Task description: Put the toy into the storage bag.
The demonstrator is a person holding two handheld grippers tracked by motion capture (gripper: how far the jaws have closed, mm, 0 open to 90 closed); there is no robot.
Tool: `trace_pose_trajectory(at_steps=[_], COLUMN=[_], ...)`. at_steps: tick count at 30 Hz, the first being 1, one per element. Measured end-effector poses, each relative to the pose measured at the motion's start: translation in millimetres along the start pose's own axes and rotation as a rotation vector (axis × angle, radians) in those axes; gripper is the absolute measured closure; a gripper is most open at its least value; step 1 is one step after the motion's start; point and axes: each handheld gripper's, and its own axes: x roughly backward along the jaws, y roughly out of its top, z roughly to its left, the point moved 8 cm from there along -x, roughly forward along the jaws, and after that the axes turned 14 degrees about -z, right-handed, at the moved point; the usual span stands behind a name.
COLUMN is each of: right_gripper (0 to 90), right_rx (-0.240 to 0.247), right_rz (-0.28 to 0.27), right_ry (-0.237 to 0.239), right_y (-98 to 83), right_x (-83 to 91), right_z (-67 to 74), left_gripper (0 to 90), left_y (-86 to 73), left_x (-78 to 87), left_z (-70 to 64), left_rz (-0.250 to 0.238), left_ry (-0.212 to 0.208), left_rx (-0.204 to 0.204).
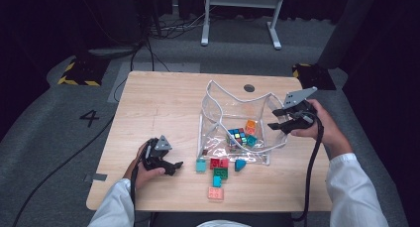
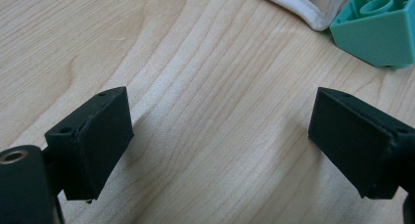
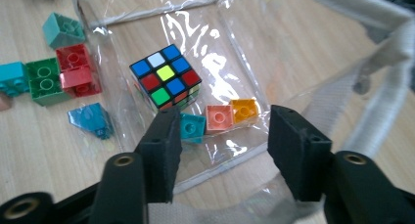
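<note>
- Wooden table (image 1: 163, 103): the left half and the far-left corner are bare, the widest open room; the near edge runs just below the loose bricks.
- Clear bag (image 1: 223, 113): stands open right of centre, white-trimmed rim uppermost, far wall sagging. Its near rim lies just behind the loose bricks; its right wall is by the right gripper.
- Inside the bag: puzzle cube (image 3: 165, 77) in the middle; orange brick (image 3: 244, 109), salmon brick (image 3: 219, 117) and teal brick (image 3: 192, 127) side by side, just right of the cube in the high view.
- Loose bricks on the table, near side of the bag: red brick (image 1: 218, 163) touching green brick (image 1: 221, 173); teal wedge (image 1: 200, 165) at their left; blue wedge (image 1: 239, 164) at their right; small teal brick (image 1: 217, 181), then pink brick (image 1: 215, 193), nearest the table's edge.
- Right gripper (image 1: 278, 121): held above the bag's right rim, tilted down and leftward into the opening, hand wrapped around the body. Jaws apart, nothing between the pads; bag trim crosses beneath them in the right gripper view.
- Left gripper (image 1: 177, 166): low over bare table, near left, pointing right toward the teal wedge, just short of it. Jaws wide apart, only wood between them.
- Between the left gripper and the bag stand the loose bricks.
</note>
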Motion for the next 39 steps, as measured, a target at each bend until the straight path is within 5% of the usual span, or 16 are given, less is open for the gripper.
trace_pose_trajectory(at_steps=[9, 18, 28, 39], right_gripper=[32.5, 27.5, 27.2, 28.0], right_rx=[-0.03, -0.073, -0.097, -0.106], right_rz=[-0.169, -0.249, -0.251, -0.238], right_ry=[-0.081, -0.177, -0.223, -0.194], right_y=[4.4, -4.5, -40.9, -83.3], right_x=[31.6, 58.5, 70.0, 48.3], right_z=[2.1, 3.7, 7.8, 35.8], left_gripper=[9.3, 9.3, 9.3, 9.3], left_y=[0.0, 0.0, 0.0, -0.1], left_x=[0.1, 0.0, 0.2, 0.2], left_z=[0.0, 0.0, 0.0, 0.0], left_rz=[0.001, 0.0, 0.002, 0.002], left_ry=[0.0, 0.0, 0.0, 0.0], left_rx=[0.0, -0.001, -0.001, -0.001])
